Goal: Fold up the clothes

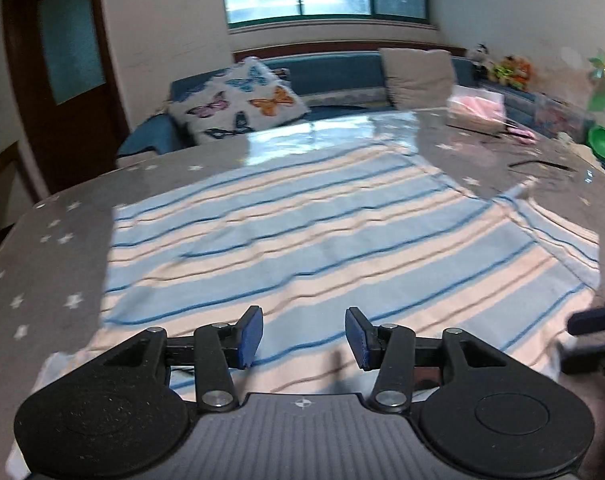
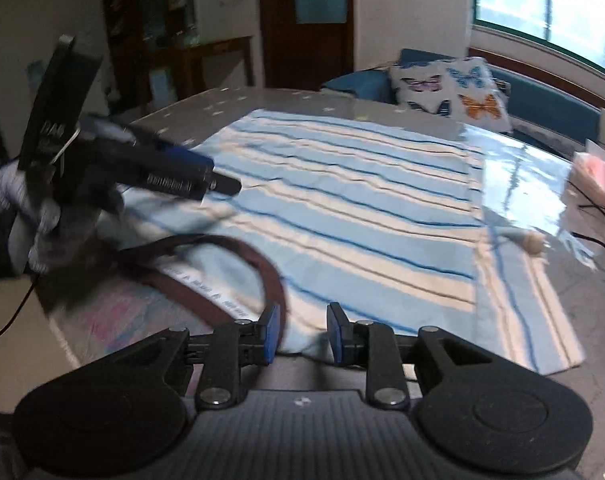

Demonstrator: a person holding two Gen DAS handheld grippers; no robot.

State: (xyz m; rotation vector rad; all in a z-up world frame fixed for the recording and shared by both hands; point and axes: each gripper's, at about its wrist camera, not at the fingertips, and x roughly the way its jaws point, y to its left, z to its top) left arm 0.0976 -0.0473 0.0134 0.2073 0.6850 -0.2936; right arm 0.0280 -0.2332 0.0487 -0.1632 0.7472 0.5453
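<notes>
A light blue and cream striped shirt lies spread flat on the grey star-patterned table. It also shows in the right wrist view, with its dark brown collar near the front. My left gripper is open and empty, low over the shirt's near edge. It also shows in the right wrist view, held in a gloved hand at the left. My right gripper is open and empty, just above the shirt's neck area beside the collar. Part of it shows at the right edge of the left wrist view.
A pink tissue box and thin black cables lie at the table's far right. A green object sits further right. A blue sofa with a butterfly cushion stands behind the table. A brown door is at left.
</notes>
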